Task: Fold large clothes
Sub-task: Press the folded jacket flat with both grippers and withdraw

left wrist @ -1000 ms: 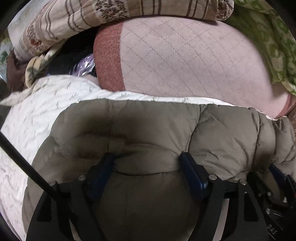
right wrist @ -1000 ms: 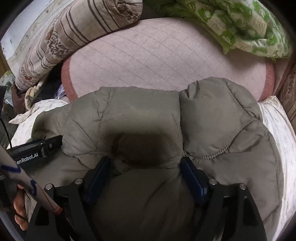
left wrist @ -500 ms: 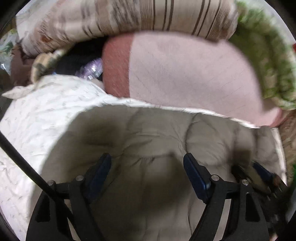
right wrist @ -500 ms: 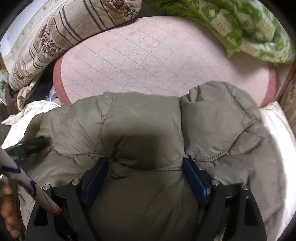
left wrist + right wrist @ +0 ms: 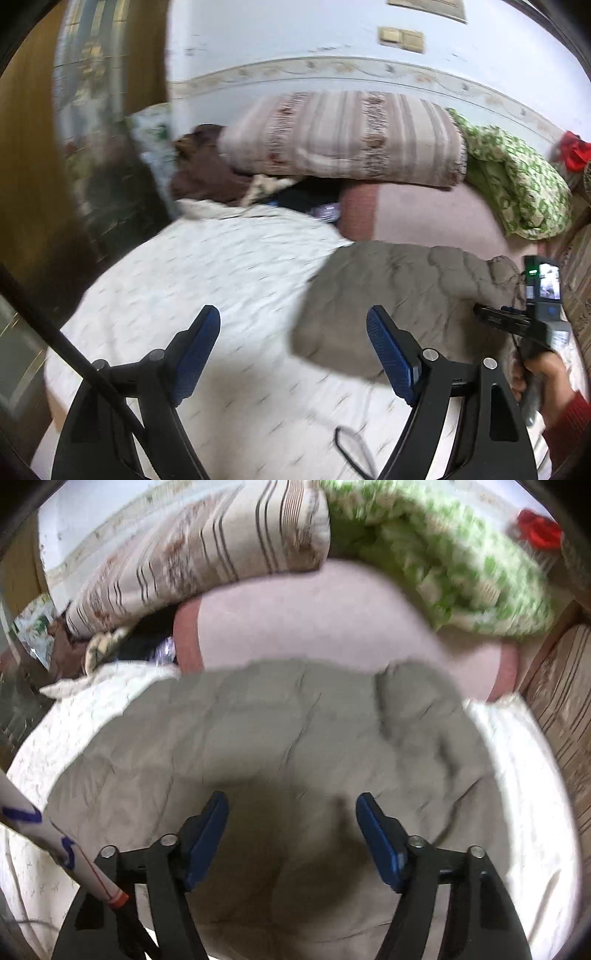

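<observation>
A grey-brown quilted puffer jacket (image 5: 402,291) lies folded into a bundle on the white bedspread (image 5: 221,273). In the left wrist view my left gripper (image 5: 293,345) is open and empty, raised above the bedspread, left of the jacket. The right-hand tool with its lit screen (image 5: 541,295) shows at the jacket's right side. In the right wrist view my right gripper (image 5: 291,830) is open, just above the jacket (image 5: 280,738), holding nothing.
A striped folded quilt (image 5: 343,140) and a green patterned blanket (image 5: 517,184) lie at the back on a pink mattress pad (image 5: 314,620). A wooden door (image 5: 33,147) stands at left. A wooden side panel (image 5: 561,709) stands at right.
Both grippers have lifted off the jacket. The left one has pulled back, up and to the left, so the wall and bedspread now show. The right one has risen slightly.
</observation>
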{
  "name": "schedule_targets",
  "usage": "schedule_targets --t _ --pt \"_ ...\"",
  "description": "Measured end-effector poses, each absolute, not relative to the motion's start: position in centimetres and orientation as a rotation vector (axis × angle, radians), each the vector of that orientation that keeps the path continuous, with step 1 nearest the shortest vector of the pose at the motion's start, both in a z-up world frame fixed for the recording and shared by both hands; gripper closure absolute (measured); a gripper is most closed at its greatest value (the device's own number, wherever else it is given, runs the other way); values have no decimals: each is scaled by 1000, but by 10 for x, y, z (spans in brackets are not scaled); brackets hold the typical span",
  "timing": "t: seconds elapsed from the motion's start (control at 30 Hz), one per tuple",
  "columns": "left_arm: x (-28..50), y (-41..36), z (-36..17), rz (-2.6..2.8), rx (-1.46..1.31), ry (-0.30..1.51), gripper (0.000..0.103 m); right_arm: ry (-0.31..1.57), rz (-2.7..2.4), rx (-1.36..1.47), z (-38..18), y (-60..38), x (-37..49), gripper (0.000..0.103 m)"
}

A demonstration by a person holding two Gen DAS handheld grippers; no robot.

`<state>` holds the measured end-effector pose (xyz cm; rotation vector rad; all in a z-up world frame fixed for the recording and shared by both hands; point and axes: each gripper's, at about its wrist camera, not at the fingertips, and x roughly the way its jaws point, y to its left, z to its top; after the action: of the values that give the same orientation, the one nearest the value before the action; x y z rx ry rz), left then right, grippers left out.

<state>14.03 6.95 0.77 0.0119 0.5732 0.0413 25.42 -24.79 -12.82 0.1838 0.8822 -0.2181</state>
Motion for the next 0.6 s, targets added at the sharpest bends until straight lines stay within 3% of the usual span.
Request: schedule_targets --t 0.13,0.4,0.6 --pt "108 101 3 97 -20 588 22 929 -268 163 -149 -248 267 24" --pt "82 130 -5 160 -25 544 21 880 -225 210 -107 -241 201 25" --pt "72 127 -9 153 -27 561 21 988 -239 290 -166 -260 197 25"
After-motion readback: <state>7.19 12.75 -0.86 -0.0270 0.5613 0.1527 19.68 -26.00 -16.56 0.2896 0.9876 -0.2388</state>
